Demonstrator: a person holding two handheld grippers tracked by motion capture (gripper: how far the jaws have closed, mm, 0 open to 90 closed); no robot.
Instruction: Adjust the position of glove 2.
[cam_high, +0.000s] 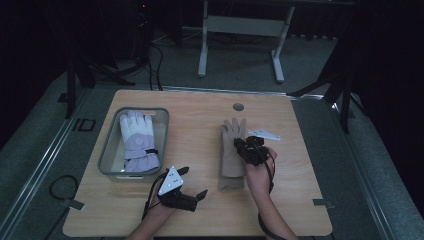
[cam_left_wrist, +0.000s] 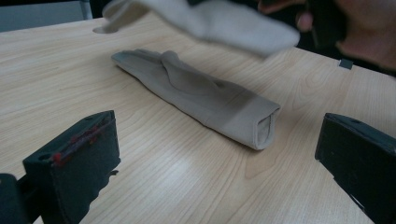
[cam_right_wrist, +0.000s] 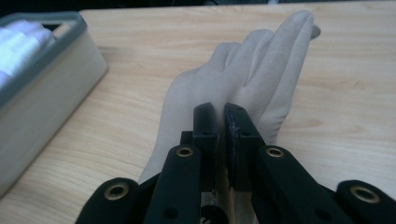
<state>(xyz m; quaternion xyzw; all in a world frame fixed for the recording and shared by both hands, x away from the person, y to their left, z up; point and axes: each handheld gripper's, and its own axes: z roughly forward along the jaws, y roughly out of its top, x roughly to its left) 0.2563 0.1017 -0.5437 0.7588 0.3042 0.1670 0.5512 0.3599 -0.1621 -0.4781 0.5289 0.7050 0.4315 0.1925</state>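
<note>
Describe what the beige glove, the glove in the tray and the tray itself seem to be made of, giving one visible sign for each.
Beige glove: soft knit or fleece-like fabric, matt; it drapes limply and has a folded cuff.
Glove in the tray: padded, smoother fabric in white and lilac, with a dark wrist strap; probably a synthetic ski-glove shell.
Tray: likely moulded plastic, grey-green, with an even rounded rim and a slight sheen.

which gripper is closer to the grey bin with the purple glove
Left. The left gripper sits open just below the bin's near right corner; the right gripper, shut on the beige glove, is farther right.
</note>
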